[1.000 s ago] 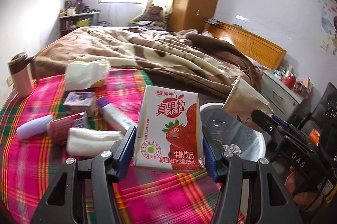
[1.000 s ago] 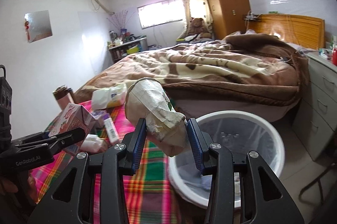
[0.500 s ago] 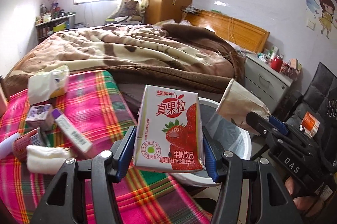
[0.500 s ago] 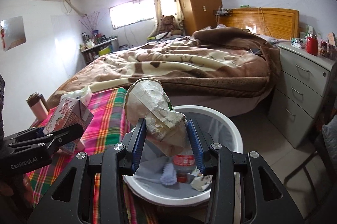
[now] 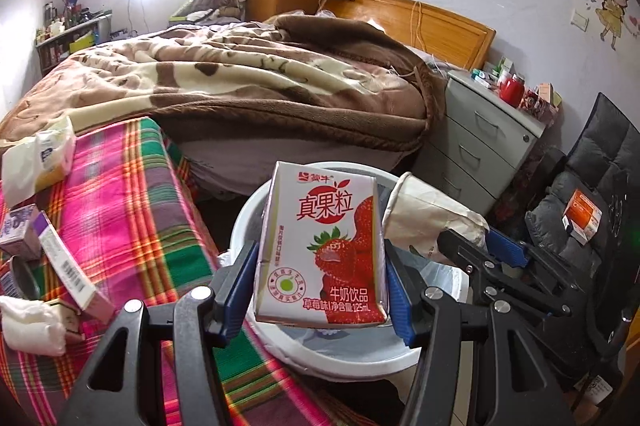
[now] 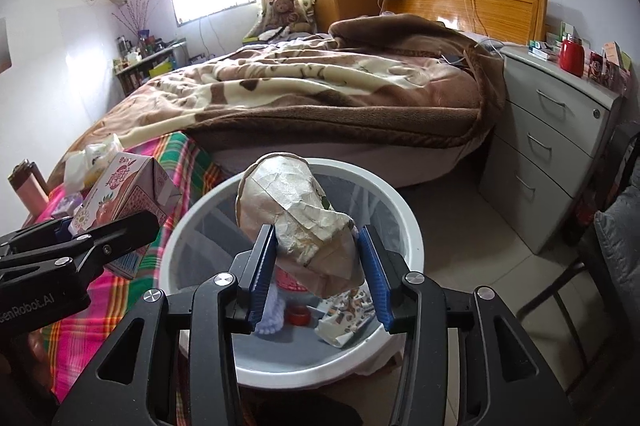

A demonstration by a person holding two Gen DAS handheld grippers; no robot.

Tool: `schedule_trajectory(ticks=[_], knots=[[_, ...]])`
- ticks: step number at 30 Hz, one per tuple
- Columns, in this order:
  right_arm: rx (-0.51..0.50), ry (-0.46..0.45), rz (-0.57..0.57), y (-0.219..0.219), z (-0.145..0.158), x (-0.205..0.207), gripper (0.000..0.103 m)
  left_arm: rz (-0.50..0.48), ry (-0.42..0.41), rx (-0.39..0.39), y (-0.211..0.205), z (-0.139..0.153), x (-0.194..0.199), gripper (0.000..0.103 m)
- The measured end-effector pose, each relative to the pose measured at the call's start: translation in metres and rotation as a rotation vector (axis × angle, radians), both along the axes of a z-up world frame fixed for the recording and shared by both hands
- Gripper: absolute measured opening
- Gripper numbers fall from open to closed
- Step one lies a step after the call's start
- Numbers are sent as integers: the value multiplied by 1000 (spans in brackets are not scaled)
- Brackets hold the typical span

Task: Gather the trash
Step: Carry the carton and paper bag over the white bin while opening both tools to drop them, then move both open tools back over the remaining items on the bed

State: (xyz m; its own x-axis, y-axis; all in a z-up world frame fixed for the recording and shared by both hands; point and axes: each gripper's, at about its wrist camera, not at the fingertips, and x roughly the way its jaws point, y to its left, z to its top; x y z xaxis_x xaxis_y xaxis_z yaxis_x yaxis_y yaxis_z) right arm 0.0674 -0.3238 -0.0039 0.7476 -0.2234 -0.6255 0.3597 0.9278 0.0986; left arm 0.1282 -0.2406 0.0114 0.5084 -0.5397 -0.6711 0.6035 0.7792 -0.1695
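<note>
My left claw [image 5: 320,286] clenches the milk carton [image 5: 324,250] and my right claw [image 6: 318,266] the crumpled paper cup [image 6: 298,222], both above the bin [image 6: 404,226]. Some trash lies inside; several items wait on the counter [image 5: 132,209].

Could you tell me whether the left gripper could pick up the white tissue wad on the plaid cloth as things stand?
Probably not yet: the left gripper is shut on the milk carton over the bin, so it has no free grip. The tissue wad itself lies uncovered on the cloth.
</note>
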Motion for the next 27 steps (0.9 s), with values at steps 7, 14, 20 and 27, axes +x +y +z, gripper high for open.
schedule_trajectory(ticks=[7, 14, 20, 27], knots=[[-15, 38, -17, -7, -3, 1, 50, -9, 15, -5, -5, -4, 2, 76], [-23, 31, -9, -3, 1, -2, 62, 11, 13, -11, 5, -1, 0, 78], [-24, 9, 1, 3, 7, -4, 62, 39, 1, -26, 25, 4, -4, 78], [-26, -40, 42, 22, 14, -4, 62, 86, -27, -38, 55, 13, -10, 78]])
